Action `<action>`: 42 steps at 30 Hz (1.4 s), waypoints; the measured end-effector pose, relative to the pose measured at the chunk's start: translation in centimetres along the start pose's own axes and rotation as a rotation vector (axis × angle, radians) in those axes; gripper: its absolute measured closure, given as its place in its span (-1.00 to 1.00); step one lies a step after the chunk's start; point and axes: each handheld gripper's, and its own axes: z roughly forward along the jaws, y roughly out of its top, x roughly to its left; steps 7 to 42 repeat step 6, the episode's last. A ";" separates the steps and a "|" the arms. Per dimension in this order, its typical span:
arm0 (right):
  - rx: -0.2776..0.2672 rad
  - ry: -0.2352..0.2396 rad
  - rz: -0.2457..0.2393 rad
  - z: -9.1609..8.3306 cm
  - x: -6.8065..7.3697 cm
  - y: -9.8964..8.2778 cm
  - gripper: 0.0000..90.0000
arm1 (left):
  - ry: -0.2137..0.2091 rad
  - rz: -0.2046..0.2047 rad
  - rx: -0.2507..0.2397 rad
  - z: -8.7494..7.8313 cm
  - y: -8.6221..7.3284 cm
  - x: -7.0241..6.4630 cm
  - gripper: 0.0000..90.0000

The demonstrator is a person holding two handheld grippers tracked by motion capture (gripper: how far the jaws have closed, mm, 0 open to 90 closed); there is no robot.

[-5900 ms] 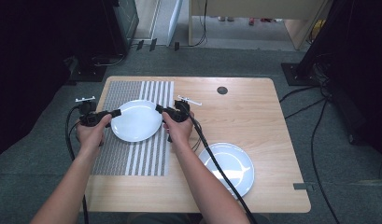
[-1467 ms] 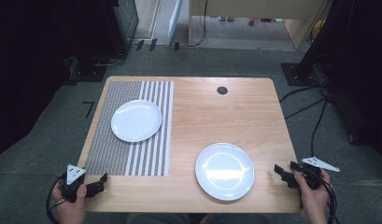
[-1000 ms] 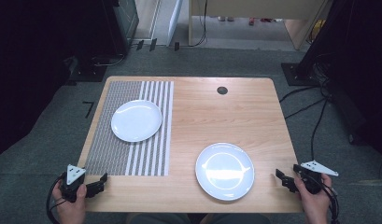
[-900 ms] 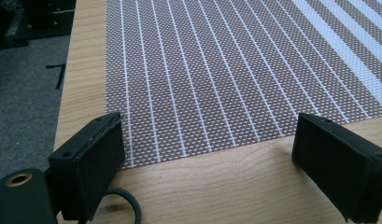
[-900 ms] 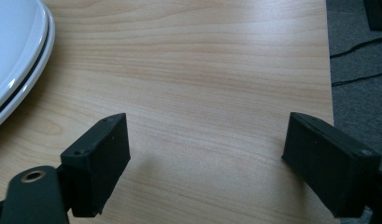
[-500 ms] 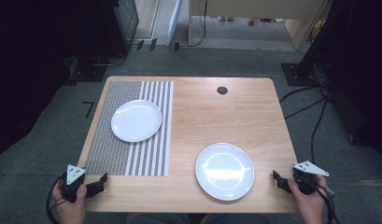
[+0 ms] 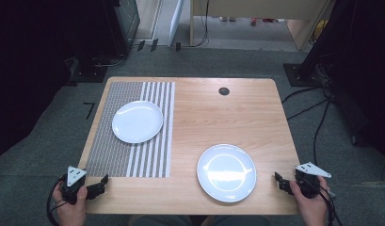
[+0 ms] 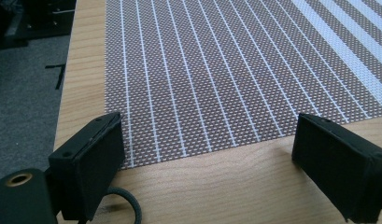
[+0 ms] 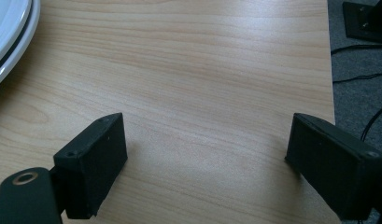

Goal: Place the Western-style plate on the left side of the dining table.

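A white plate (image 7: 137,121) lies on the striped grey placemat (image 7: 133,157) at the table's left. A second white plate (image 7: 226,172) sits on bare wood near the front right. At the front left corner my left gripper (image 7: 101,182) is open. In the left gripper view its jaws (image 8: 207,144) stand wide apart over the placemat's near edge (image 8: 216,65), with nothing between them. By the front right edge my right gripper (image 7: 280,181) is open too. The right gripper view shows the gripper (image 9: 205,140) over bare wood, with the plate's rim (image 9: 11,28) at the upper left.
The wooden table (image 7: 218,117) has a small black round fitting (image 7: 223,91) near its far edge. Cables (image 7: 317,122) trail over the grey floor to the right. Dark equipment stands beyond the far left corner.
Some seconds ago both grippers were at the rim of the plate on the placemat; now they are at the table's near corners. Over the last second nothing has visibly moved.
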 end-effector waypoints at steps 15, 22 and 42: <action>0.000 0.000 0.000 0.0 0.0 0.0 -0.74 | -0.004 -0.007 -0.001 0.0 0.0 0.1 -0.79; 0.000 0.000 0.000 0.0 0.0 0.0 -0.74 | -0.004 -0.007 -0.001 0.0 0.0 0.1 -0.79; 0.000 0.000 0.000 0.0 0.0 0.0 -0.74 | -0.004 -0.007 -0.001 0.0 0.0 0.1 -0.79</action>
